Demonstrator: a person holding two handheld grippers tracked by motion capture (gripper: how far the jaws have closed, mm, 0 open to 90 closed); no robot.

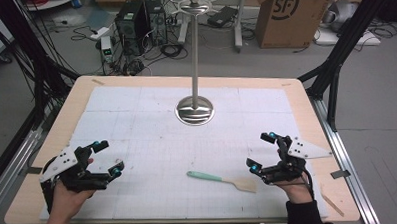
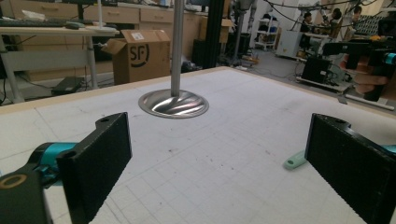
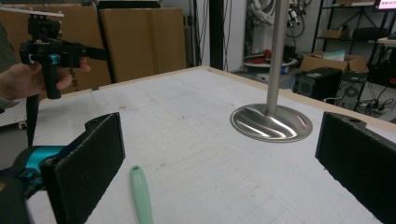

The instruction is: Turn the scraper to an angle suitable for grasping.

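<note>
A spatula (image 1: 221,180) with a mint-green handle (image 3: 142,196) and a wooden blade lies flat on the white gridded mat (image 1: 152,143), near the front, right of centre. Its handle tip (image 2: 295,161) pokes out beside my left gripper's right jaw. My left gripper (image 1: 108,157) rests at the front left, open, jaws wide apart and empty. At the front right my right gripper (image 1: 261,150) is open too, just right of the spatula's blade, nothing between its jaws. A metal stand (image 1: 195,109) with a round base and tall pole rises mid-table.
The wooden table (image 1: 311,108) edge frames the mat. The stand's shiny base (image 2: 173,103) (image 3: 271,122) sits ahead of both grippers. Beyond the table are a cardboard box (image 1: 293,16), computers and cables on the floor, and black frame legs (image 1: 335,72) at right.
</note>
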